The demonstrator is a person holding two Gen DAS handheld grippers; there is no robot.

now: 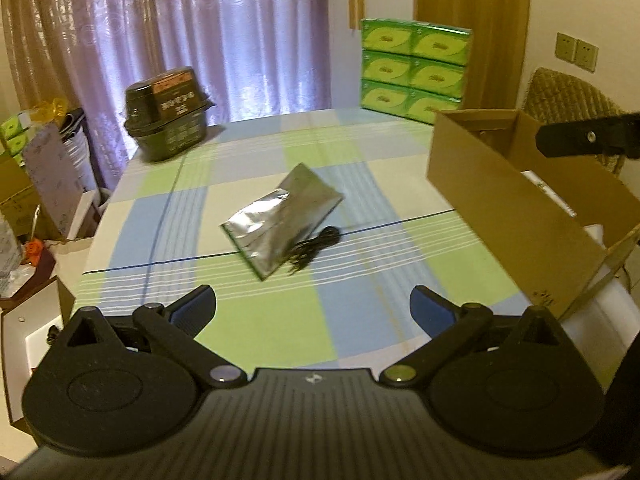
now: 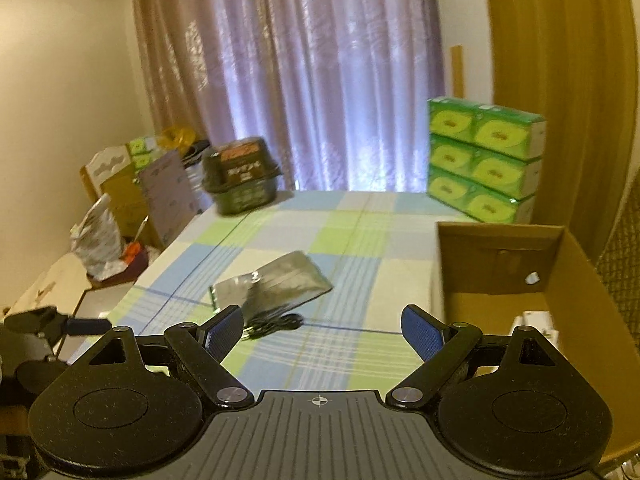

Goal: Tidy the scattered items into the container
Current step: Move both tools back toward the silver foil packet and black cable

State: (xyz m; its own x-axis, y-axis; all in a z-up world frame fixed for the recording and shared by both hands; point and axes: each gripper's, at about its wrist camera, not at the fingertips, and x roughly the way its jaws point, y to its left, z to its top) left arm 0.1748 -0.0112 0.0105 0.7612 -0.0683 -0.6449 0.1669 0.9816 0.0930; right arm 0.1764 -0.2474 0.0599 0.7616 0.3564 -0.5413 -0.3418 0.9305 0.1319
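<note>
A silver foil pouch [image 1: 282,220] lies in the middle of the checked tablecloth [image 1: 240,320], with a coiled black cable [image 1: 316,244] at its near right edge. Both show in the right wrist view too: the pouch [image 2: 272,288] and the cable [image 2: 276,324]. An open cardboard box [image 1: 516,216] stands at the right; white items lie inside it [image 2: 536,320]. My left gripper [image 1: 312,312] is open above the table's near side, short of the pouch. My right gripper [image 2: 322,334] is open, nothing between its fingers, beside the box [image 2: 500,256]. The right gripper's tip [image 1: 584,140] pokes over the box.
A dark green lidded container [image 1: 168,120] sits at the table's far left corner. Stacked green tissue packs [image 1: 416,68] stand at the far right. Boxes and bags [image 2: 120,208] crowd the floor left of the table. A woven chair back [image 1: 568,100] rises behind the box. Curtains hang behind.
</note>
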